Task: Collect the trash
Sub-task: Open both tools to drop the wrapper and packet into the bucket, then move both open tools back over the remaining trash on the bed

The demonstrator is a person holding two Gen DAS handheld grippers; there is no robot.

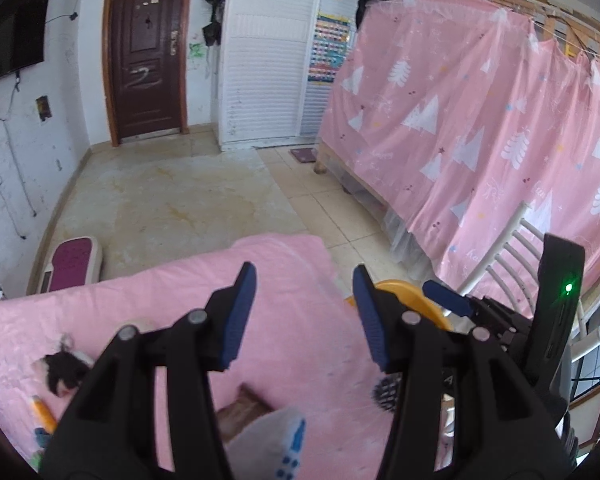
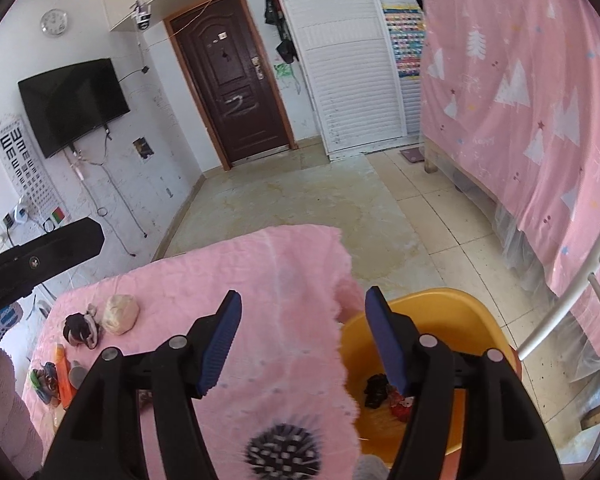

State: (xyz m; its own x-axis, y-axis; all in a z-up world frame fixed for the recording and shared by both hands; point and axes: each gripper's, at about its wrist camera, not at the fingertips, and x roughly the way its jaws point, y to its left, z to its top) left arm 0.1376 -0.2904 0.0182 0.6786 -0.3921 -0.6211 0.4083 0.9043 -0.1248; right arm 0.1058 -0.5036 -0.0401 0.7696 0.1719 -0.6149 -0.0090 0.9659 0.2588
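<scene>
Your right tool point(image 2: 302, 344) and left tool point(image 1: 304, 314) are both spread wide, holding nothing.
The trash, a black wad point(image 2: 81, 330) and a pale lump point(image 2: 120, 314), sits far left on the pink tabletop point(image 2: 284, 280). It looks soft and light, so pinch the middle. The yellow tub point(image 2: 472, 312) waits on the right.

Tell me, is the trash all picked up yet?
Not yet. A few scraps already lie in the orange basin. Both grippers, left and right, are open and hold nothing. Still on the pink table: a beige wad, a dark crumpled scrap and more at its edge.
</scene>
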